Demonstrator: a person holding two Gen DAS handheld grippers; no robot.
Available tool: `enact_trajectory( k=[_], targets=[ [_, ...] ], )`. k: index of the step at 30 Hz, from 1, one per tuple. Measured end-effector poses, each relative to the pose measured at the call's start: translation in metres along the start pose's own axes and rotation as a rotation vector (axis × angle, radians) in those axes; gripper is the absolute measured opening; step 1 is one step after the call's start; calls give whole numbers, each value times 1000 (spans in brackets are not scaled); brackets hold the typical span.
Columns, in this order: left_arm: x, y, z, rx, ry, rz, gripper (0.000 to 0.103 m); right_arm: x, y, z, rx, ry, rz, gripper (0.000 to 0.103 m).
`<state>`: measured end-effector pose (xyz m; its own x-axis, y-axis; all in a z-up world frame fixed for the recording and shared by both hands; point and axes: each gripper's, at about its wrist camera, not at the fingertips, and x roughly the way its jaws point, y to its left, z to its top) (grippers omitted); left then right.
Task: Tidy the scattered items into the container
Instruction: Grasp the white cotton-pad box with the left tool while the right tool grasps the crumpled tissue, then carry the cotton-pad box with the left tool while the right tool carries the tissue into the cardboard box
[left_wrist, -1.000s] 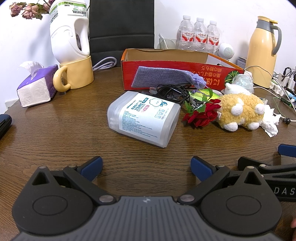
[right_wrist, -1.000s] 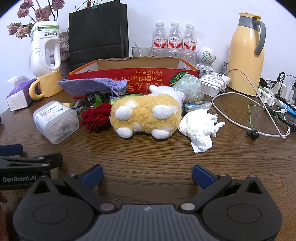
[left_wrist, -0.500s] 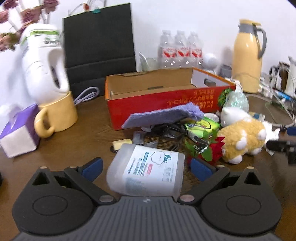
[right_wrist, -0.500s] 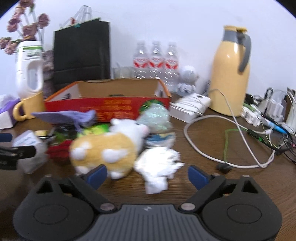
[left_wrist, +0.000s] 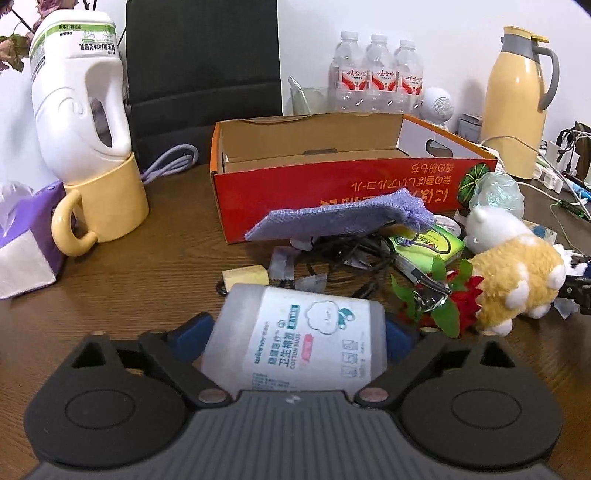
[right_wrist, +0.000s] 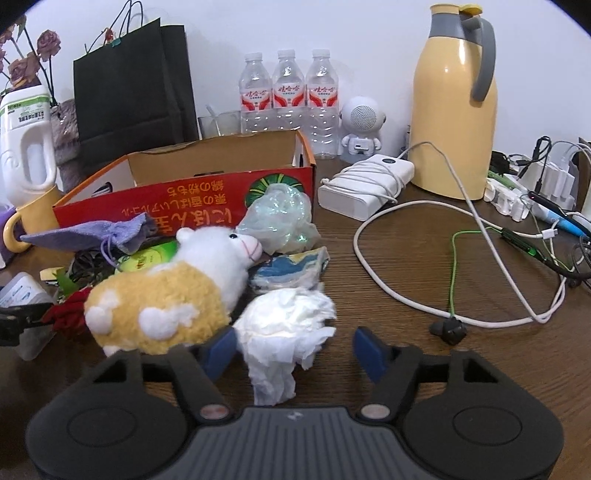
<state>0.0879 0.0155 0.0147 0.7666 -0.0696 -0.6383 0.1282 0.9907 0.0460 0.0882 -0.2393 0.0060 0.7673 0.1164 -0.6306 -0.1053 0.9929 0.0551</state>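
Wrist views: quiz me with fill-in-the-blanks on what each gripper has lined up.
The left gripper has the tub of cotton ____ between its fingers.
A crumpled white ____ lies between the fingers of the right gripper.
The purple pouch lies in front of the ____ cardboard box.
Missing: buds, tissue, red. Both grippers' jaws have just been closing.

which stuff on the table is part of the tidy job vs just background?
Job items:
cotton bud box, between the left hand-held gripper's fingers
crumpled tissue
plush sheep
purple pouch
red cardboard box, the container

Background:
yellow thermos
water bottles
yellow mug
white cable
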Motion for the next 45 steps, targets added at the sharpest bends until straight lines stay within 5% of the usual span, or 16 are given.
enact_trajectory(
  k=[2, 9, 19, 30, 35, 45],
  targets=[
    [0, -1, 0, -1, 7, 8, 84, 3, 0, 1, 1, 8, 0, 42],
    [-10, -5, -8, 26, 0, -8, 83, -1, -10, -1, 45, -21, 19, 28],
    [-87, -20, -34, -86, -187, 154, 83, -67, -3, -23, 0, -115, 88, 27],
    [-153, -56, -50, -144, -321, 136, 83, -135, 60, -42, -98, -221, 227, 27],
    [-144, -50, -28, -149, -356, 123, 83, -137, 64, -29, -133, -251, 231, 27],
    [-59, -19, 81, -205, -355, 146, 83, -62, 38, 82, -99, -252, 180, 27]
  ],
)
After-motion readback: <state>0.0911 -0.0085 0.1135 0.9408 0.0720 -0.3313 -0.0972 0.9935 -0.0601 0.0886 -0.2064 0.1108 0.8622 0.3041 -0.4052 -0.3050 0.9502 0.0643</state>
